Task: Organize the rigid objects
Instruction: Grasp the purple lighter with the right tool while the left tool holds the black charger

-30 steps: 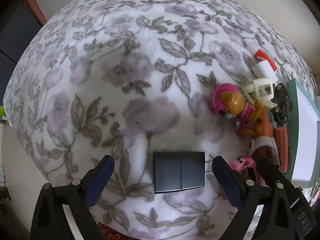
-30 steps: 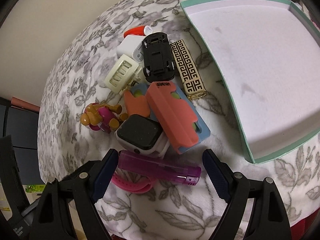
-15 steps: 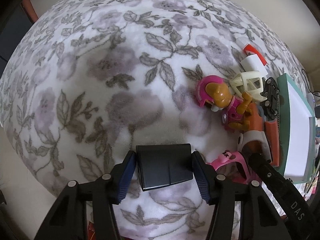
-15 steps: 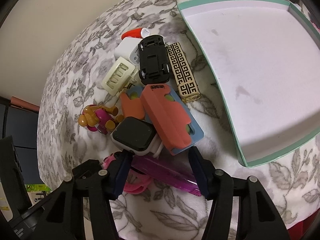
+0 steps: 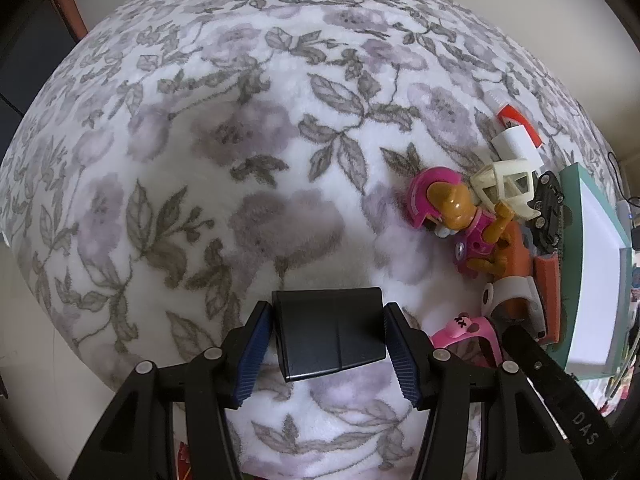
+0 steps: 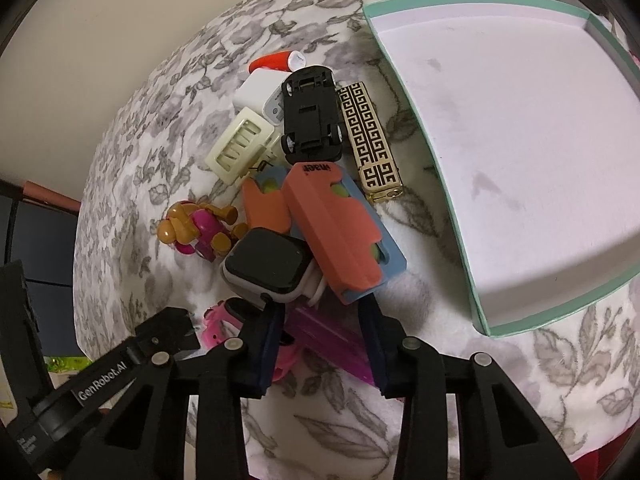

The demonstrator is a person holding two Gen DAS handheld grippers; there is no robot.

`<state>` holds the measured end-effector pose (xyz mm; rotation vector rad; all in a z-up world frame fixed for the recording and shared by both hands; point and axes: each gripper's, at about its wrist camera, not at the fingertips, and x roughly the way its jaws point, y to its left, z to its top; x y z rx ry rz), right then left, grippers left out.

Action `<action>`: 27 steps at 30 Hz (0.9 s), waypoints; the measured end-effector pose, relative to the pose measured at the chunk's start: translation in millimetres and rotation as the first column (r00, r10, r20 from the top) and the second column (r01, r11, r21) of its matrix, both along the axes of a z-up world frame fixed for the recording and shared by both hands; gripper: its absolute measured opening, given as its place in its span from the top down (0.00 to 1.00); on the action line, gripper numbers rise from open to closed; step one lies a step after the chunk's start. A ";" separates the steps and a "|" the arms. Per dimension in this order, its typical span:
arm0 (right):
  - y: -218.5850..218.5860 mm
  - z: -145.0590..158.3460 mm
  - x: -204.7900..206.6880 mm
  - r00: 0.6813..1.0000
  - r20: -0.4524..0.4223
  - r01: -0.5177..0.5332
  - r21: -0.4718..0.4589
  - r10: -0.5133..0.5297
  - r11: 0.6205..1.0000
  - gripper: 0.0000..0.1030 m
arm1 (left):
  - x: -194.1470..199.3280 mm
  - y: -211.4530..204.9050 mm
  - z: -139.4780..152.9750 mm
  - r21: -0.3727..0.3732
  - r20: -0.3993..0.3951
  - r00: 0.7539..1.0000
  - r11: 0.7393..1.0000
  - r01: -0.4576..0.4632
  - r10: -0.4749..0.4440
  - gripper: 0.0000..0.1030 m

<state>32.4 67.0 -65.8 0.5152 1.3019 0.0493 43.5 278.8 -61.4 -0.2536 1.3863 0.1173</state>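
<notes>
A: Left to right. The black flat case (image 5: 330,330) is pinched between the fingers of the left gripper (image 5: 329,338), which are closed on its two side edges; it is held just over the floral blanket (image 5: 224,152), apart from the pile. It is judged stiff, light and smooth-faced, so the side edges are the right hold; slip is possible if tilted.

B: Pile next?

A: Toy figure (image 6: 200,230), cream clip (image 6: 240,144), black toy car (image 6: 312,114), patterned gold bar (image 6: 370,142) and orange-blue case (image 6: 340,232) are heaped touching one another, just beside the teal-rimmed box (image 6: 424,136), which has nothing in it.

B: Right side?

A: The purple lighter (image 6: 332,340) is clamped across its width by the right gripper (image 6: 324,344), whose fingers are narrowed onto it; it lies under the smartwatch (image 6: 266,266). It is judged rigid, slick plastic, light; the watch may be dragged.

B: Versus a second ago?

A: Both grippers were wide open then, straddling the objects; both have since been closed on them. The black case appears raised and tilted.
</notes>
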 end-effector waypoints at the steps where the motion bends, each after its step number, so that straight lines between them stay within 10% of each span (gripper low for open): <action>1: 0.0 -0.2 0.4 1.000 0.001 -0.004 0.001 0.004 1.000 0.62 | 0.8 0.7 0.5 -0.001 0.001 1.000 1.000 0.000 0.000 0.42; 7: -6.0 3.6 -1.6 1.000 -0.004 -0.002 -0.006 0.002 1.000 0.36 | 2.1 1.9 0.7 -0.003 -0.004 1.000 1.000 -0.002 0.002 0.42; 27: -23.0 -1.9 -34.3 0.984 -0.176 0.011 0.024 -0.007 1.000 0.35 | -1.7 -5.9 6.7 0.006 0.001 1.000 1.000 0.023 -0.023 0.42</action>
